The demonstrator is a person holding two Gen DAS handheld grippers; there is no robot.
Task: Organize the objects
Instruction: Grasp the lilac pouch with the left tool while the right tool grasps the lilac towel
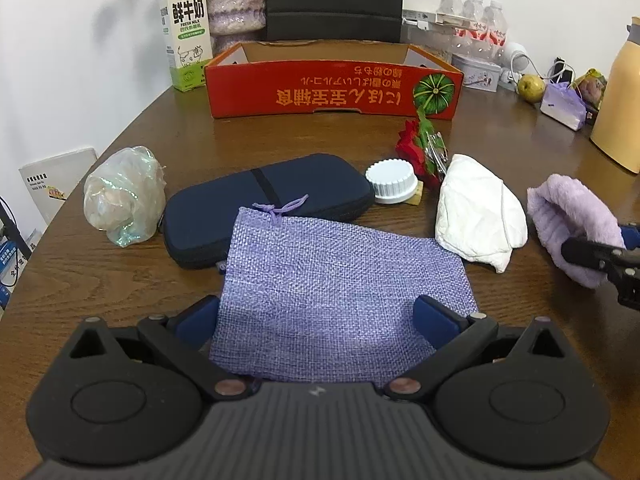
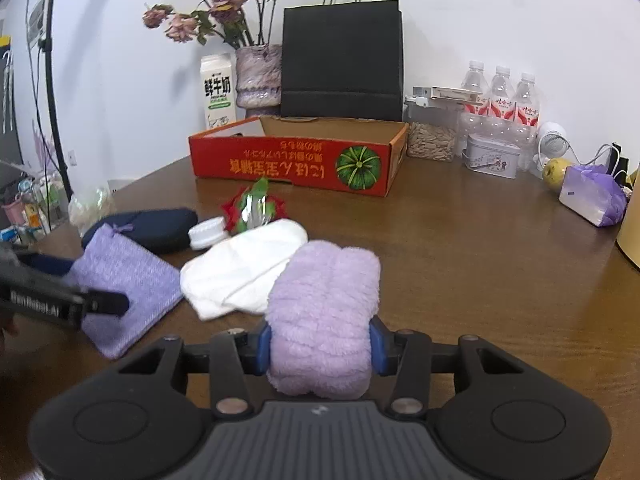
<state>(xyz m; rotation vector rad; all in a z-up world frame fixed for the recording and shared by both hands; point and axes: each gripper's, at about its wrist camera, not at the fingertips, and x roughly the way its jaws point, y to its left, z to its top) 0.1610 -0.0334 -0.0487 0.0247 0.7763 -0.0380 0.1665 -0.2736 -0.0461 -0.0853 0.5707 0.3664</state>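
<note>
My right gripper [image 2: 320, 344] is shut on a fluffy lilac towel roll [image 2: 324, 300], with its blue pads pressed into both sides; the same roll [image 1: 560, 216] shows at the right edge of the left wrist view. My left gripper [image 1: 316, 312] stands open, and a flat purple burlap pouch [image 1: 328, 272] lies uncrumpled on the table between its fingers. A white cloth bundle [image 1: 476, 212] sits between the pouch and the towel. Behind the pouch lie a dark blue zip case [image 1: 260, 196], a white ribbed lid [image 1: 390, 180] and a red artificial flower [image 1: 416, 148]. Further back sits an open red cardboard box [image 1: 332, 88].
Crumpled clear plastic [image 1: 124, 196] lies at the left near the table's curved edge. A milk carton [image 1: 186, 32], a vase, a black paper bag [image 2: 342, 60], water bottles [image 2: 500, 92], a tin and a yellow jug [image 1: 620, 100] line the back and right.
</note>
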